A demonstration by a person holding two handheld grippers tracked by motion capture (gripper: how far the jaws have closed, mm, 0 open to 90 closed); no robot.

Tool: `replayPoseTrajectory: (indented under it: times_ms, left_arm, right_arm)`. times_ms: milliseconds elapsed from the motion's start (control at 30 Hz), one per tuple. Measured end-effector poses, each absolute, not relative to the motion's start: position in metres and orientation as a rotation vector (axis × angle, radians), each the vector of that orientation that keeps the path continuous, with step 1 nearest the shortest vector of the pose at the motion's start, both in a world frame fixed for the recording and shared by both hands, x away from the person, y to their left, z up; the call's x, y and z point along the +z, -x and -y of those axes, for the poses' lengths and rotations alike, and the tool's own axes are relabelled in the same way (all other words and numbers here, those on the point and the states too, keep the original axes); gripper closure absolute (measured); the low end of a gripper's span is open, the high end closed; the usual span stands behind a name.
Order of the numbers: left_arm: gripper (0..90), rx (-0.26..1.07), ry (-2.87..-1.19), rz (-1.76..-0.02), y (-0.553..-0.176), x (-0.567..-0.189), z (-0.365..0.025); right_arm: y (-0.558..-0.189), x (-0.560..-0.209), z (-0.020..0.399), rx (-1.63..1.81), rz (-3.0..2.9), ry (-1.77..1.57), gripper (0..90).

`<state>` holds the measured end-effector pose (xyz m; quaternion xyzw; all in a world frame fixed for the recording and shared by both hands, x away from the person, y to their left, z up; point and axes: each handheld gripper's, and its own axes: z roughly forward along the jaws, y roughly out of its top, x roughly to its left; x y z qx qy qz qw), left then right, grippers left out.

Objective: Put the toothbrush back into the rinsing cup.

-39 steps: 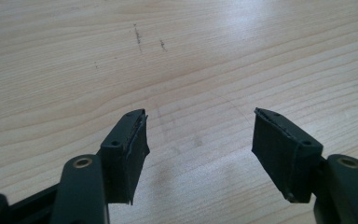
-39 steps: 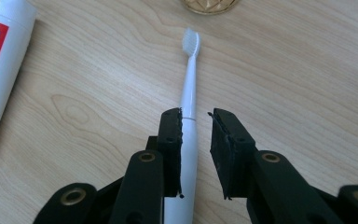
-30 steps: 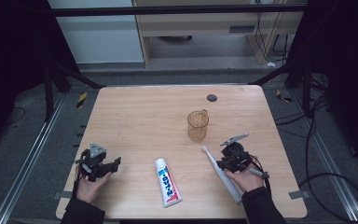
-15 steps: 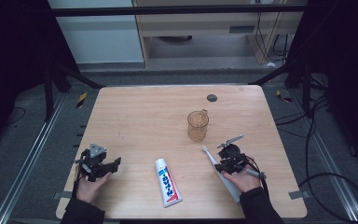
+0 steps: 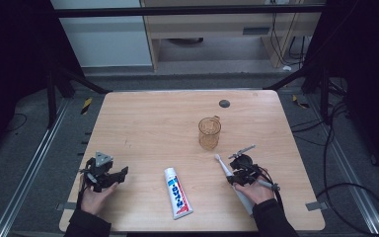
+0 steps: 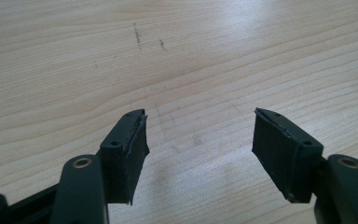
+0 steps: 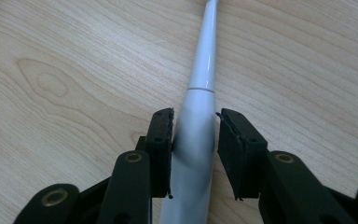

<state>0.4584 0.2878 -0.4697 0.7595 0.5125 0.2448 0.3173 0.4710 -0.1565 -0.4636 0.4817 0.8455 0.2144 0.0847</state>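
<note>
A white electric toothbrush (image 7: 204, 60) lies flat on the wooden table (image 5: 143, 123) at the near right, its head (image 5: 217, 157) toward the cup. My right gripper (image 7: 196, 135) straddles its thick handle. The jaws have just been opening; the left pad touches the handle and a thin gap shows at the right pad. In the high view the right gripper (image 5: 240, 170) sits low over the toothbrush (image 5: 245, 201). My left gripper (image 6: 198, 135) stands open over bare wood at the near left (image 5: 120, 175).
An amber see-through cup (image 5: 209, 132) stands upright just beyond the toothbrush head. A white toothpaste tube (image 5: 177, 192) lies near the front edge between the hands. A small dark disc (image 5: 224, 103) sits near the far edge.
The right gripper has slid a little toward the near edge along the toothbrush. The left hand, cup and toothpaste tube have not moved.
</note>
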Motion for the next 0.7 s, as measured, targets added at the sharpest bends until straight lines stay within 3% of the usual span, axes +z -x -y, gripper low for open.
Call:
replayPoseTrajectory:
  times_ms: [700]
  left_arm:
    - [35.0, 0.638, -2.002, -1.350, -0.4587, -0.4698, -0.2877]
  right_arm:
    - [-0.4703, -0.4733, 0.1506, 0.607, -2.540, -1.465, 66.8]
